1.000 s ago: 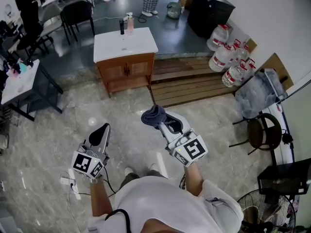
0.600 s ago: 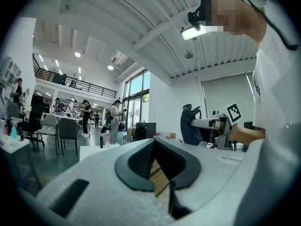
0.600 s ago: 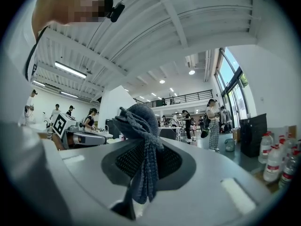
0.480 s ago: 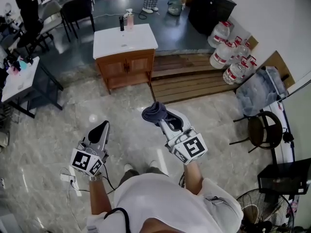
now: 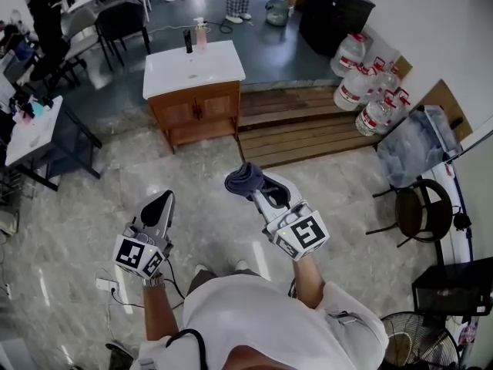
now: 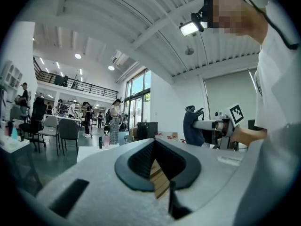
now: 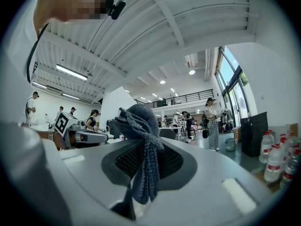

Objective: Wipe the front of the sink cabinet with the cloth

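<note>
Tightly in right tongs (image 5: 251,186), dark bunched cloth (image 5: 240,177).

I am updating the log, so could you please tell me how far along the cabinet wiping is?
Done: the cloth is picked up, clamped in the right gripper. In hand: the person stands on the floor well short of the sink cabinet, facing it; the left gripper is shut and empty. Left: walking up and wiping the cabinet front, which nothing touches yet.
</note>
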Tool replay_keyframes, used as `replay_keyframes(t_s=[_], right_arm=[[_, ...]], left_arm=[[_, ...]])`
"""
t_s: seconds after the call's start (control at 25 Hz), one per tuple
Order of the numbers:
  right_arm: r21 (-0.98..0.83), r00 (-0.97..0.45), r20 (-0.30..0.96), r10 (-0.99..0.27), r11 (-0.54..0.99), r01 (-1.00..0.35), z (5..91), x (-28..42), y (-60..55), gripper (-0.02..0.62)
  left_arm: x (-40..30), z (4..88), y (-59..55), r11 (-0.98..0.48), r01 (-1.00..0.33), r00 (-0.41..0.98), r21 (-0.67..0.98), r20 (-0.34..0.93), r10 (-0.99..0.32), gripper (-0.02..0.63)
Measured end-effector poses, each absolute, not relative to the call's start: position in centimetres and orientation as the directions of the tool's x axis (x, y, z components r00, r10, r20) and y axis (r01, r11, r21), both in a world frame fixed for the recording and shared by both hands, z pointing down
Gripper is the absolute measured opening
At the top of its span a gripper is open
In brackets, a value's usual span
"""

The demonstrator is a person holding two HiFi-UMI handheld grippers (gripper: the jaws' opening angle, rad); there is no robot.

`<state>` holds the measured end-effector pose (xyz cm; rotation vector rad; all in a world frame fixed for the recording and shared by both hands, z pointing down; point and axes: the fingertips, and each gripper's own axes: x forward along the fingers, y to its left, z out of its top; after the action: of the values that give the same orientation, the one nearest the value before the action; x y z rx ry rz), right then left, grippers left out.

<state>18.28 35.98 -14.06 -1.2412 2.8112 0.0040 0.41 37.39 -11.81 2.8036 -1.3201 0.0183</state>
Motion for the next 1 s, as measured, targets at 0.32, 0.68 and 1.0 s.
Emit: replay_keyframes(t_s=[0.32,0.68,1.0], right_arm=[[-0.046,-0.674,-0.077,-0.735,0.678,-0.734,-12.7,21.5,34.1,0.067],[-0.041,-0.65,-0.05,-0.759,0.651,-0.758,-9.9,20.9,27.7,0.068],[-0.043,-0.62,-0.011,-0.784,0.62,-0.783,-10.2,15.5,14.2,0.069]], left_arm=[[3.2,-11.0,35.7,-0.631,-0.776,0.63,0.009,0.037,-0.775,0.002],[2.6,-8.9,28.5,-0.649,-0.761,0.649,0.02,0.049,-0.759,0.002],[-2.7,-8.2,14.3,-0.681,-0.73,0.684,0.067,0.057,-0.727,0.002]])
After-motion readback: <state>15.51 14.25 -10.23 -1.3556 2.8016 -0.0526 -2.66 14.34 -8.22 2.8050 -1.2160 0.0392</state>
